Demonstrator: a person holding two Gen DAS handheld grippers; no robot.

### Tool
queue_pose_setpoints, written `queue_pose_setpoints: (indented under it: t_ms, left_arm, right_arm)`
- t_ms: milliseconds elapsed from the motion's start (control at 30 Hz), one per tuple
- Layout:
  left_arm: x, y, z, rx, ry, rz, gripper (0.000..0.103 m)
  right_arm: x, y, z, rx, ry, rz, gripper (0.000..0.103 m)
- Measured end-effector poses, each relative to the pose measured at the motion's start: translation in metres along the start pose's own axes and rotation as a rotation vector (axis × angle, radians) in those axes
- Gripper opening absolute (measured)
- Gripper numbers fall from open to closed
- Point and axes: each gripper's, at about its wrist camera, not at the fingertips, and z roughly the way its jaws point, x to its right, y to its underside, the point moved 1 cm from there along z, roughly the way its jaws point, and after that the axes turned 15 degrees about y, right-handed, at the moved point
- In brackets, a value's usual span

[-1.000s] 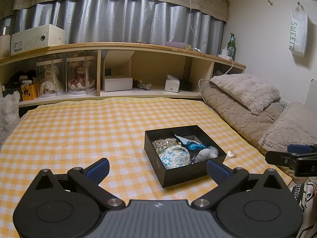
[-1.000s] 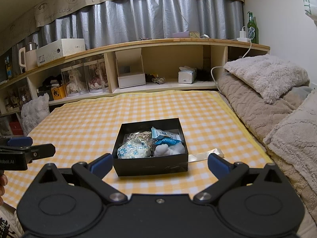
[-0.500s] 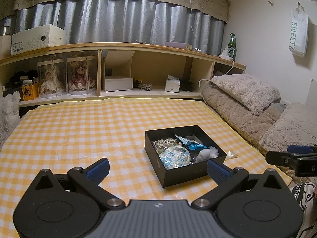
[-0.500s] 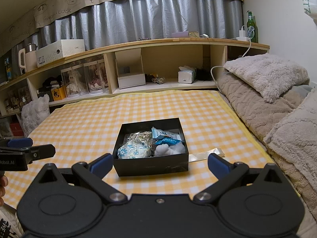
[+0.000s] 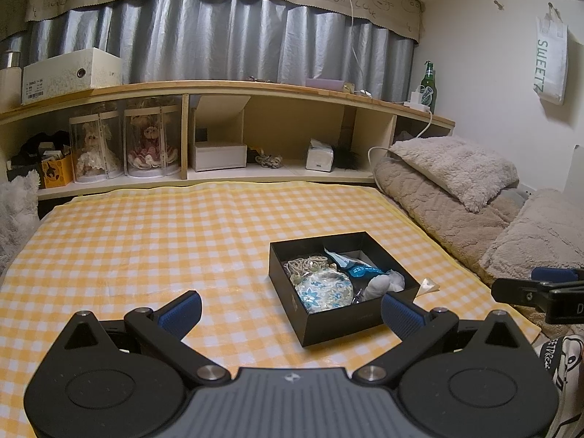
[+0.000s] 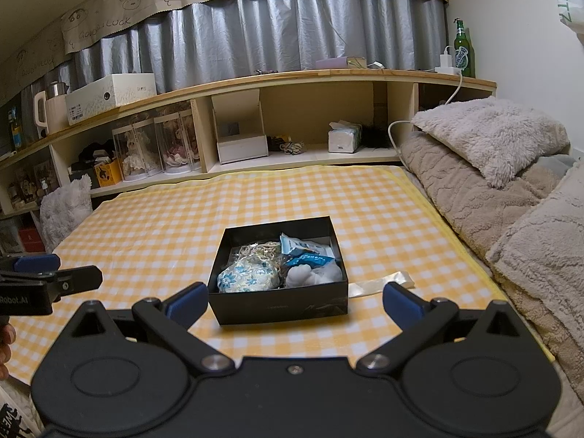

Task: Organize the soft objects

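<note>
A black open box (image 5: 330, 319) (image 6: 281, 308) sits on the yellow checked cloth (image 5: 146, 241) (image 6: 175, 233). It holds a blue floral pouch (image 5: 323, 288) (image 6: 248, 273), a beaded cream pouch (image 5: 304, 264), a blue packet (image 5: 359, 271) (image 6: 310, 260) and a white soft item (image 5: 381, 284) (image 6: 310, 275). A white ribbon (image 6: 379, 283) lies just right of the box. My left gripper (image 5: 290, 312) is open and empty, near the box's front left. My right gripper (image 6: 292, 301) is open and empty, in front of the box.
A wooden shelf unit (image 5: 226, 135) with doll cases, boxes and a tissue pack runs along the far side. Grey-beige pillows and blanket (image 5: 456, 182) (image 6: 492, 168) lie on the right. A fluffy white item (image 6: 64, 208) sits at the cloth's left edge.
</note>
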Motion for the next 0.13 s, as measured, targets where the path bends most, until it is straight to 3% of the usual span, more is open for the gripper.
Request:
queue_pose_setpoints:
  t_ms: [133]
  left_arm:
    - [-0.0015, -0.0011, 0.0, -0.003, -0.003, -0.002, 0.103]
  right_arm:
    - [0.0014, -0.0001, 0.0005, -0.001, 0.0, 0.0, 0.103]
